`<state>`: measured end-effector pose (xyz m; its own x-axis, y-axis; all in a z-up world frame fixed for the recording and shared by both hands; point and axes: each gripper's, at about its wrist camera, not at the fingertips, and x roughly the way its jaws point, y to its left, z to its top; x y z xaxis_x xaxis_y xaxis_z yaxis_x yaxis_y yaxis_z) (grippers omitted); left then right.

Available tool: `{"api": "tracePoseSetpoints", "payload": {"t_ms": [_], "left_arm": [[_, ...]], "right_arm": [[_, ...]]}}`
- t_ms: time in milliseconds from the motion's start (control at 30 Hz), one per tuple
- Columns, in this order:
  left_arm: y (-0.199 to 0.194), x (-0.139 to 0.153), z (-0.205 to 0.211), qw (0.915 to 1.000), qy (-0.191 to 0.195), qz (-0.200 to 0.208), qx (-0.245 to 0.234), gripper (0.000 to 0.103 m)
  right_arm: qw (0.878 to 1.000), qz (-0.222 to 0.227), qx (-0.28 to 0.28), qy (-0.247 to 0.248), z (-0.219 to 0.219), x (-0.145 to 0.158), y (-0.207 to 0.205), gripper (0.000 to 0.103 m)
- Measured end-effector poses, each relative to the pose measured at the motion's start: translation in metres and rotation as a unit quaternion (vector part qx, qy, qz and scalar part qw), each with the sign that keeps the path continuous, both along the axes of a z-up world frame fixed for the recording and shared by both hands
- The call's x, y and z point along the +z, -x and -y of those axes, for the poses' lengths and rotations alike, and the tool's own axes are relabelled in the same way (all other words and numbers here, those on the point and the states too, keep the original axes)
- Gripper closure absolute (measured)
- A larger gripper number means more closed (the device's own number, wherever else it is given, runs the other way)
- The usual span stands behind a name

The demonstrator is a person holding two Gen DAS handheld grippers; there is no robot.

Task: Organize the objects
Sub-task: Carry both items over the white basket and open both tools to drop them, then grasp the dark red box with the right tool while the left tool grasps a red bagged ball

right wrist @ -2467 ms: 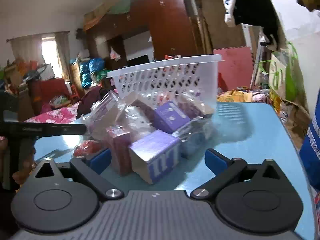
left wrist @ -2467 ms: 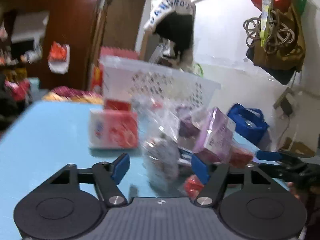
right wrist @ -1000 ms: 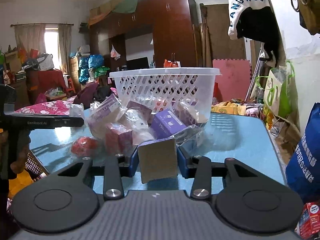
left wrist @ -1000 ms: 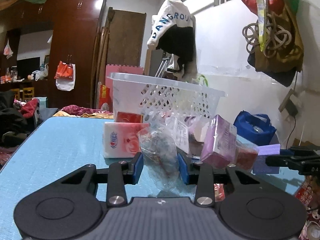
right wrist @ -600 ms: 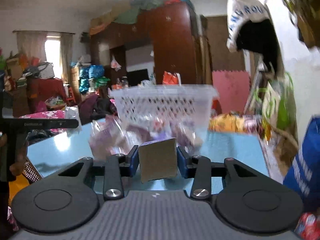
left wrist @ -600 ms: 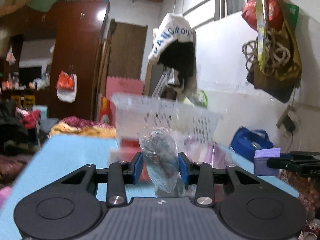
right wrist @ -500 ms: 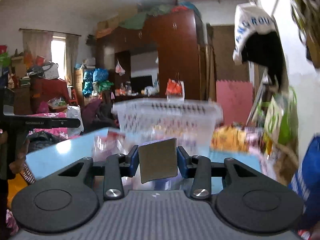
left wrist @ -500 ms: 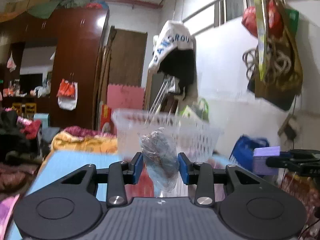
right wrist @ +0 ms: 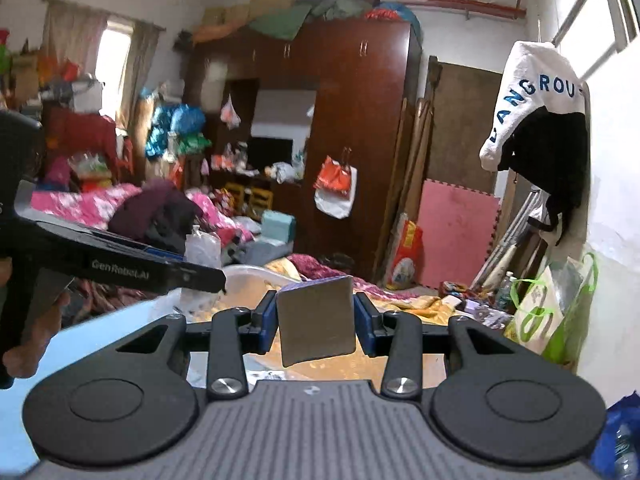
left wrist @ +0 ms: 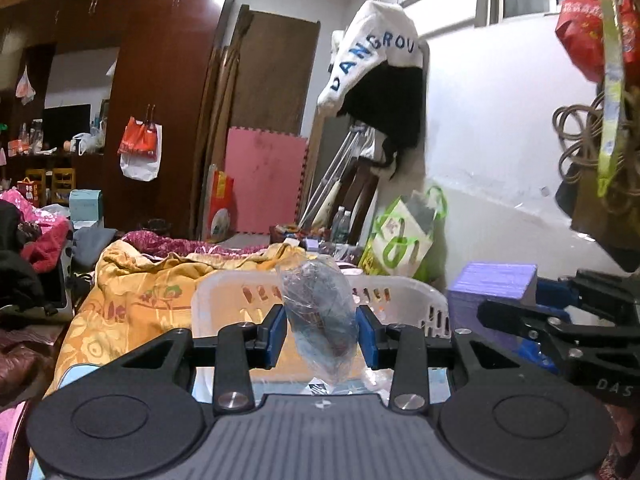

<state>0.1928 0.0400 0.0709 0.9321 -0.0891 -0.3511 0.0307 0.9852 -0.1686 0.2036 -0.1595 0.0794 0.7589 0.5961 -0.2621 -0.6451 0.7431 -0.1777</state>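
Observation:
My left gripper (left wrist: 322, 337) is shut on a clear plastic packet (left wrist: 320, 320) with dark contents and holds it in the air above the near rim of the white perforated basket (left wrist: 404, 294). My right gripper (right wrist: 316, 329) is shut on a purple box (right wrist: 316, 326), also held up over the basket (right wrist: 256, 276). In the left wrist view the purple box (left wrist: 490, 284) and the right gripper (left wrist: 560, 320) show at the right, level with the basket rim. In the right wrist view the left gripper's side (right wrist: 120, 266) crosses at the left.
The blue table (right wrist: 100, 336) lies below at the left. A yellow patterned quilt (left wrist: 136, 300) lies behind the basket. A green and white bag (left wrist: 404, 236) stands by the white wall. A dark wardrobe (right wrist: 352, 140) and cluttered furniture fill the back.
Both grippers closed on their items at the table pile, then rose and moved forward. The basket, earlier seen from the side, now lies below both grippers.

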Motion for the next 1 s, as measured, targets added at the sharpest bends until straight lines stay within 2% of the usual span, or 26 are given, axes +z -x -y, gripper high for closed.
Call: {"api": "tracePoseSetpoints", "payload": {"t_ms": [100,167,200,300,400,467,533,600,667,733,867,967,1000], "left_arm": [[-0.01,-0.003,-0.005,0.9999,0.007,-0.007,0.009,0.059],[-0.013,-0.005,-0.009,0.9999,0.004,-0.009,0.006,0.03],[-0.012,-0.007,-0.009,0.9999,-0.005,-0.006,0.009,0.026],[0.008,-0.007,-0.007,0.9996,-0.018,0.021,0.006,0.026],[0.042,-0.009,-0.008,0.9993,-0.012,0.033,-0.01,0.025],[0.07,-0.016,-0.009,0.9988,-0.018,0.045,-0.012,0.018],[0.105,-0.036,-0.005,0.9982,-0.029,0.052,0.001,0.015],[0.142,-0.067,0.004,0.9977,-0.041,0.052,-0.012,0.015],[0.166,-0.092,0.016,0.9972,-0.047,0.047,-0.034,0.015],[0.188,-0.117,0.035,0.9949,-0.077,0.044,-0.047,0.015],[0.201,-0.134,0.06,0.9917,-0.096,0.034,-0.079,0.015],[0.196,-0.138,0.067,0.9918,-0.1,0.032,-0.074,0.015],[0.194,-0.14,0.067,0.9918,-0.104,0.031,-0.068,0.015]], "right_arm": [[1.0,-0.004,0.004,0.015,-0.006,-0.008,-0.004,0.058],[1.0,0.0,0.0,0.027,-0.011,-0.014,-0.001,0.054],[1.0,0.009,-0.011,0.028,-0.012,-0.015,0.001,0.044],[0.999,0.024,-0.023,0.035,-0.004,-0.017,0.012,0.015],[0.999,0.016,-0.027,0.011,0.022,-0.02,0.033,0.009],[1.0,0.0,-0.018,-0.007,0.043,-0.024,0.047,0.0],[1.0,-0.007,-0.017,-0.014,0.066,-0.04,0.069,0.0],[0.999,-0.03,-0.031,-0.015,0.083,-0.06,0.085,0.0],[0.997,-0.068,-0.007,-0.048,0.1,-0.086,0.102,0.0],[0.991,-0.102,0.024,-0.078,0.111,-0.11,0.119,0.0],[0.981,-0.126,0.045,-0.137,0.119,-0.138,0.14,0.0],[0.984,-0.119,0.053,-0.12,0.106,-0.142,0.14,0.0],[0.986,-0.114,0.051,-0.109,0.101,-0.142,0.139,0.005]]}}
